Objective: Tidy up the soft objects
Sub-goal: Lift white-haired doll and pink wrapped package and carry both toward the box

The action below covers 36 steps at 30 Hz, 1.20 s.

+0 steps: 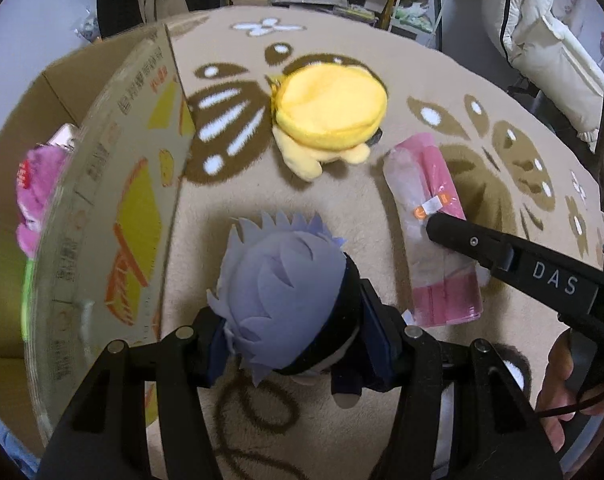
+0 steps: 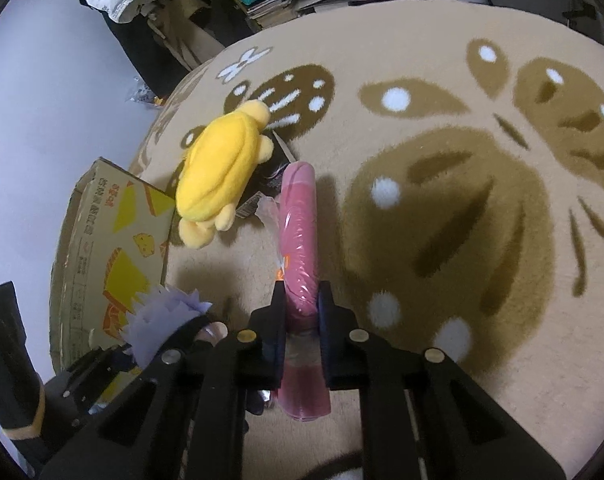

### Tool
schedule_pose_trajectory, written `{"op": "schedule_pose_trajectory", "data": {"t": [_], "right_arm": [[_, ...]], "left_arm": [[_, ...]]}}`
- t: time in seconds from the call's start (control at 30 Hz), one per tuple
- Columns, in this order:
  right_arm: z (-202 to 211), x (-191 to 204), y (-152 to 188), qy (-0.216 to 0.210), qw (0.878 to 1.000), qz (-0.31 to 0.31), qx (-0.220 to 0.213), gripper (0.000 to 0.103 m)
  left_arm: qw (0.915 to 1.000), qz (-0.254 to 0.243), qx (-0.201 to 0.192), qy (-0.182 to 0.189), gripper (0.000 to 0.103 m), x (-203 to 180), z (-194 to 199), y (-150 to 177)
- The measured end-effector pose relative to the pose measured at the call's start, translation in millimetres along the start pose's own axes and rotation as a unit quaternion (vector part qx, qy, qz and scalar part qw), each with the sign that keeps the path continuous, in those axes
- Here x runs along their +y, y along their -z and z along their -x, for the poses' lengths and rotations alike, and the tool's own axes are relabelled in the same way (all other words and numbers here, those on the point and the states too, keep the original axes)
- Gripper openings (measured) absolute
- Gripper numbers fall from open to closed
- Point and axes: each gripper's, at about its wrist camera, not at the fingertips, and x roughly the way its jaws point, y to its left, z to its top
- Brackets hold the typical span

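Left wrist: cardboard box (image 1: 102,184) holding pink plush (image 1: 36,192), left gripper (image 1: 298,344) clamping spiky-haired doll (image 1: 286,300), right gripper (image 2: 300,312) clamping pink roll (image 2: 300,240).

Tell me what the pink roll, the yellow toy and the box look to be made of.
Pink roll: seemingly folded cloth inside a clear plastic wrapper, judging by the glossy, crinkled film. Yellow toy: soft plush fabric with a matte, fuzzy surface and stitched seams. Box: corrugated cardboard, matte brown with printed yellow and orange graphics; the thin raw edge of its flap suggests this.
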Motion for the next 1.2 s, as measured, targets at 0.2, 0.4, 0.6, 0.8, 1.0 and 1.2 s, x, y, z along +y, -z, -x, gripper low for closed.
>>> {"op": "schedule_pose_trajectory", "data": {"t": [0.2,0.4,0.6,0.8,1.0,1.2], "right_arm": [[21.5,11.5,2.2,-0.004,1.0,0.015,-0.024,0.015],[47.3,34.5,-1.1,-0.012,0.997,0.044,-0.057,0.015],[76.9,67.6,-3.7,-0.015,0.991,0.075,-0.111,0.015],[98.0,102.7,-3.4,-0.027,0.982,0.105,-0.156,0.015],[103.0,127.8,2.5,-0.043,0.974,0.123,-0.185,0.015],[97.9,156.3,11.2,-0.072,0.966,0.144,-0.204,0.015]], "left_arm": [[0.9995,-0.003,-0.024,-0.019,0.055,5.5,25.7,0.0],[0.9988,0.023,-0.04,-0.015,0.055,15.7,59.9,-6.4],[0.9939,0.027,-0.073,-0.078,0.055,31.6,95.9,-13.3],[0.9888,0.053,-0.102,-0.095,0.055,62.0,130.9,-13.9],[0.9799,0.078,-0.138,-0.121,0.055,94.8,164.0,-13.2],[0.9725,0.095,-0.156,-0.145,0.056,119.2,178.9,-10.3]]}}
